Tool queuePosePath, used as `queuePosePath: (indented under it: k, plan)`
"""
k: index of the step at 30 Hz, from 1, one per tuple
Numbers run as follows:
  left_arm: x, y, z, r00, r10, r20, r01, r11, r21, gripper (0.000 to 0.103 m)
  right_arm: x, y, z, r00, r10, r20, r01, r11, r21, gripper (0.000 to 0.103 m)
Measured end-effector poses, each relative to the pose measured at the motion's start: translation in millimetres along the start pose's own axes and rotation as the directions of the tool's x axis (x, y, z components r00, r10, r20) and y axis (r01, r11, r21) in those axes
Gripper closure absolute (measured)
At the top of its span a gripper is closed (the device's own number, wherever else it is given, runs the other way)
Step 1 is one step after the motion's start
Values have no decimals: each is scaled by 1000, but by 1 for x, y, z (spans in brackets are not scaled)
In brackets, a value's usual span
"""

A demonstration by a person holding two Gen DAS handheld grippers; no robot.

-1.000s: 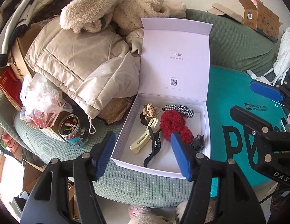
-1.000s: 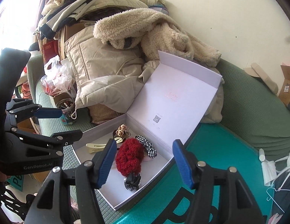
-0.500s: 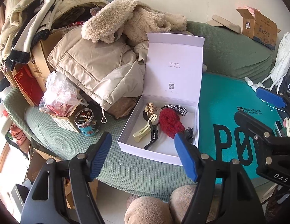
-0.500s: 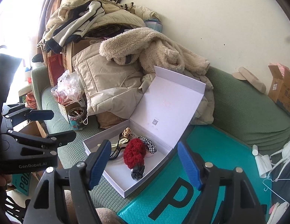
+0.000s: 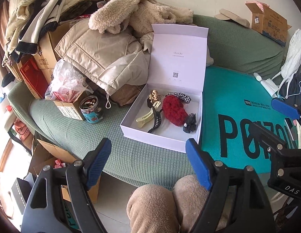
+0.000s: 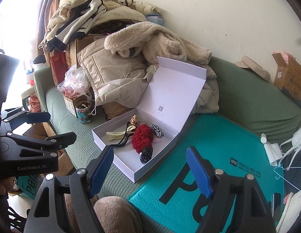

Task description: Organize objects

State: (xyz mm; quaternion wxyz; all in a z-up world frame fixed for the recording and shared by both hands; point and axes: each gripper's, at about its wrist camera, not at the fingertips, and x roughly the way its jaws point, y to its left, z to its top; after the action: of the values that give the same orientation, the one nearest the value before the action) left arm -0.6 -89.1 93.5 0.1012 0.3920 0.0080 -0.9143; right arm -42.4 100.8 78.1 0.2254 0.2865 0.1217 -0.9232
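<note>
White box, lid up, on the green sofa; inside lay my red scrunchie, checked scrunchie, cream clip, black clip, black bow. My left gripper and right gripper hung near of the box, jaws just spread wider, nothing between them. Filling looked done, I judged; next move called for tipping the lid shut.

Two wrist views angled down, near; shared open white box
</note>
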Motion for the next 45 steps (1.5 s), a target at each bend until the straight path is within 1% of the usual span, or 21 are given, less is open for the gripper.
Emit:
queuePosePath:
  k: [7, 12, 18, 36, 42, 45]
  plan:
    - [-3, -1, -15, 1000, -17, -16, 17, 1000, -19, 25, -1, -4, -13, 999, -1, -32, 3, 999, 34, 25]
    - [-4, -4, -20, 999, -29, -31, 28, 999, -22, 25, -3, -2, -18, 999, -1, -45, 2, 1000, 28, 25]
    - [-3, 0, -23, 998, -51, -49, 49, 998, -45, 25, -5, 1, -19, 999, 2, -45, -1, 1000, 16, 25]
    - [-6, 10, -25, 997, -49, -60, 45, 997, -68, 25, -6, 7, -19, 999, 13, -46, -14, 1000, -4, 25]
    - [-7, 10, -26, 997, -48, -62, 44, 996, -72, 21, -7, 8, -20, 999, 17, -47, -17, 1000, -11, 25]
    - [-7, 11, -26, 996, -60, -64, 55, 996, -75, 18, -7, 8, -20, 999, 17, -48, -17, 1000, -10, 25]
